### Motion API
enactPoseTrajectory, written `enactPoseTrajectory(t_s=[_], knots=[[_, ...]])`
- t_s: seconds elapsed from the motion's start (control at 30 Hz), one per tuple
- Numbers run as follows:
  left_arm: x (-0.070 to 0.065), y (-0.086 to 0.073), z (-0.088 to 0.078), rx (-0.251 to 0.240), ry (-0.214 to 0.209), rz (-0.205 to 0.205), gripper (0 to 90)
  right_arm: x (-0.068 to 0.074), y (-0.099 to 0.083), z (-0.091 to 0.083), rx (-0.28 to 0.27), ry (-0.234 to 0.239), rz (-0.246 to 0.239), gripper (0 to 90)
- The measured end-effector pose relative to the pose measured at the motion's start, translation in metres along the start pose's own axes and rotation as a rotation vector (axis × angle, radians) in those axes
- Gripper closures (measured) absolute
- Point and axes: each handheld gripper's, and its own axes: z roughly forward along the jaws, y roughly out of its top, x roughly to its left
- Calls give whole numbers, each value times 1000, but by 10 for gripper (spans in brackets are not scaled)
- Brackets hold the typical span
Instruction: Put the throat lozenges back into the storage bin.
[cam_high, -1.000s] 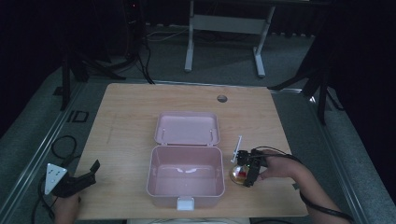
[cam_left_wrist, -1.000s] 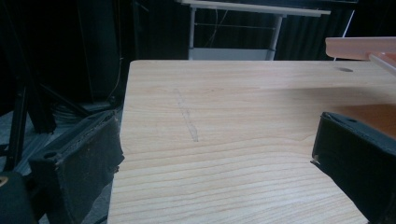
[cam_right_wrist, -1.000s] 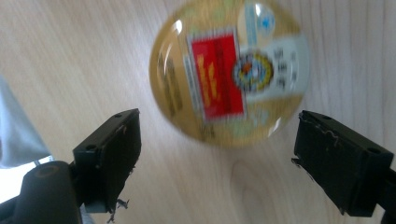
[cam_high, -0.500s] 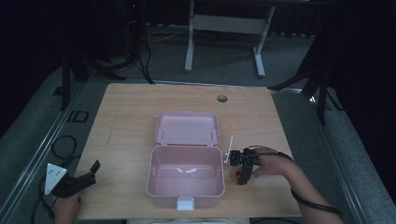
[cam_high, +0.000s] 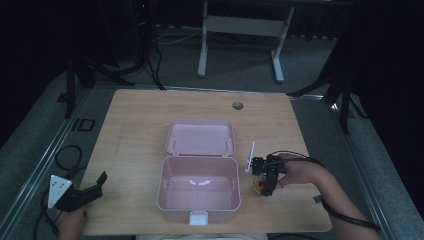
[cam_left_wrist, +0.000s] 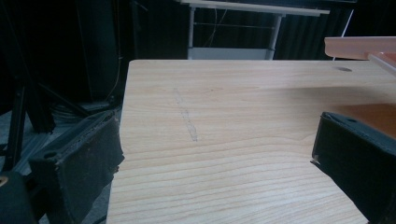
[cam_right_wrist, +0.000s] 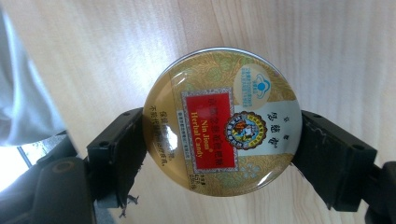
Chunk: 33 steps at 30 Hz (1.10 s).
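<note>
Two grippers: we see one at each near corner of the worktop (cam_high: 140, 115).
Right gripper (cam_right_wrist: 219, 140): clamps our tin (cam_right_wrist: 220, 125), right of the box (cam_high: 199, 187).
Left gripper (cam_left_wrist: 219, 154): jaws apart, holding nothing.

We see the pink box (cam_high: 198, 192) in the middle of the table (cam_high: 135, 130), its lid (cam_high: 200, 137) laid back flat behind it, walling our right gripper (cam_high: 264, 176) off from the left side. That gripper, closed on the round tin (cam_right_wrist: 219, 126), has bare wood ahead and to its right. Our left gripper (cam_high: 82, 194), jaws apart, faces open tabletop, the box to its right.
</note>
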Motion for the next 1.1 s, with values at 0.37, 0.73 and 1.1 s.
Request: enactPoseTrajectory(t_s=[0.37, 0.73, 1.1], knots=[[0, 0, 0, 1, 1, -1, 20, 15, -6, -70, -33, -35, 11, 206], [0, 0, 0, 0, 1, -2, 20, 32, 7, -107, -38, -58, -28, 206], [0, 0, 0, 0, 0, -4, 20, 47, 42, -116, -62, -46, -113, 206]])
